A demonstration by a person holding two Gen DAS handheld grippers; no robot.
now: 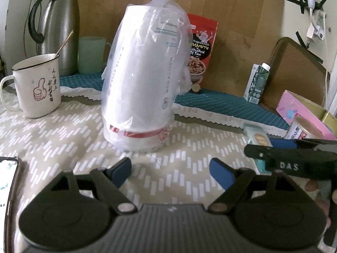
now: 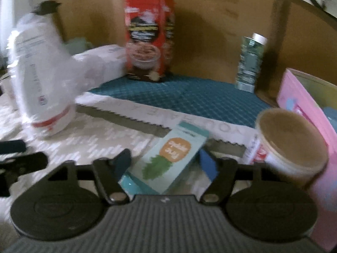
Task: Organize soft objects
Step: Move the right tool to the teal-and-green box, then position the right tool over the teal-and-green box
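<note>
Left wrist view: the left gripper [image 1: 169, 171] is hovering over the patterned tablecloth [image 1: 63, 139] with its blue-padded jaws standing wide apart and nothing between them. Ahead of it, a tall stack of white cups wrapped in a clear plastic bag [image 1: 140, 80] is standing upright on the cloth. A white mug [image 1: 38, 86] with a spoon is sitting to the left, a steel thermos [image 1: 61, 27] behind it, and a red snack pouch [image 1: 201, 48] is leaning against the cardboard backdrop.

Right wrist view (blurred): the right gripper [image 2: 166, 165] is straddling a light-blue packet [image 2: 172, 158] lying on the cloth; the jaws are standing partly apart on either side of it, and whether the pads are pressing on it cannot be told. A round tub [image 2: 288, 145] is sitting just beside the packet, against a pink box [image 2: 303, 109].
</note>
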